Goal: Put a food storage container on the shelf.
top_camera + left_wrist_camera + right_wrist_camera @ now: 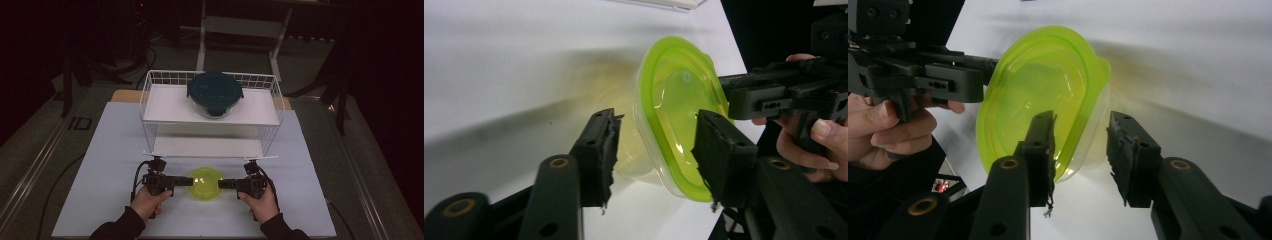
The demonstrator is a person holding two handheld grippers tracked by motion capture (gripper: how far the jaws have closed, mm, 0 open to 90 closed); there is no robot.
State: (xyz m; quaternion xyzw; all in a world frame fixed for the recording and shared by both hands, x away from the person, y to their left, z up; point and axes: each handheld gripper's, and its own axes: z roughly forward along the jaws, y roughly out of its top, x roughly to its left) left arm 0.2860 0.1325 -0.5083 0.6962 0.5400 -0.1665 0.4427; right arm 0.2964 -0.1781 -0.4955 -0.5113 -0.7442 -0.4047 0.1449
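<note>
A clear round container with a lime-green lid lies on the white mat near the front edge. My left gripper reaches in from its left and my right gripper from its right, both held level. In the left gripper view the container has its rim between the jaws of the left gripper, with the right gripper across from it. In the right gripper view the right gripper straddles the lid's edge; one pad overlaps the lid, while a gap separates the other pad from the wall.
A white wire two-shelf rack stands behind the container. On its top shelf sits a glass container with a dark teal clip lid. The lower shelf is bare. The mat has free room to both sides.
</note>
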